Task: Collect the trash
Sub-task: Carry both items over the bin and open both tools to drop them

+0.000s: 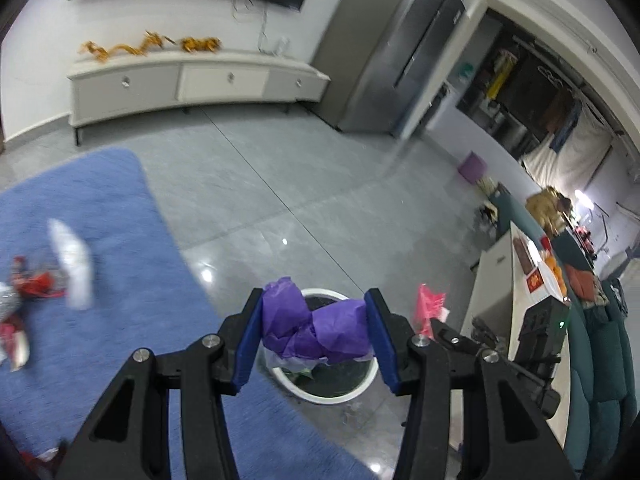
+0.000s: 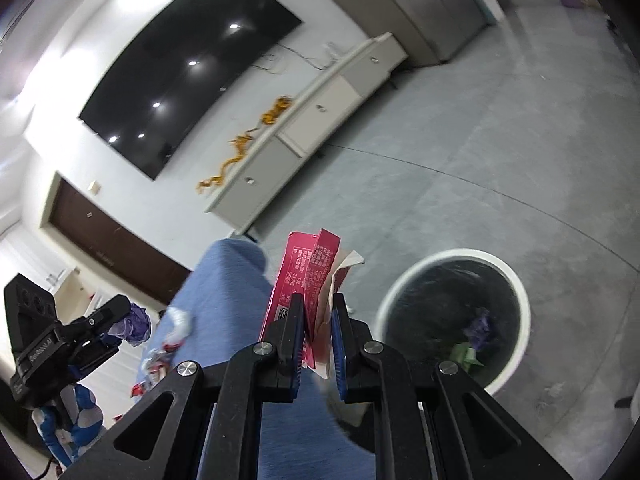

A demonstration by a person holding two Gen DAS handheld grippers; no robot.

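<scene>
The left gripper (image 1: 316,320) was seen clamped on a crumpled wad of purple tissue paper (image 1: 316,330), its blue pads (image 1: 250,340) pressed against both ends of the wad; the wad was held directly in front of the white-rimmed trash bin (image 1: 362,388), which was lined in black and stood on the grey tiled floor (image 1: 300,184) just off the edge of the blue rug (image 1: 100,240); from this view it could not be told how far above the bin the wad was held. More trash was left lying on the rug at the left: a white crumpled piece (image 1: 72,264) and red and silver wrappers (image 1: 24,292), all blurred.

The right gripper (image 2: 316,336) was closed tight on a flattened red carton (image 2: 308,280), with the carton pinched upright between the narrow jaws and its torn pale flap (image 2: 346,264) jutting to the right; the carton was held over the rug's edge, beside the bin and not over it; the bin's rim (image 2: 520,300) was shown to the right, and green and purple scraps (image 2: 472,340) were already lying inside. At the far left of that view the left gripper (image 2: 120,320) was caught with its purple wad (image 2: 136,324) gripped. A wall-mounted television (image 2: 188,68) and a low white cabinet (image 2: 312,120) were seen behind.
</scene>
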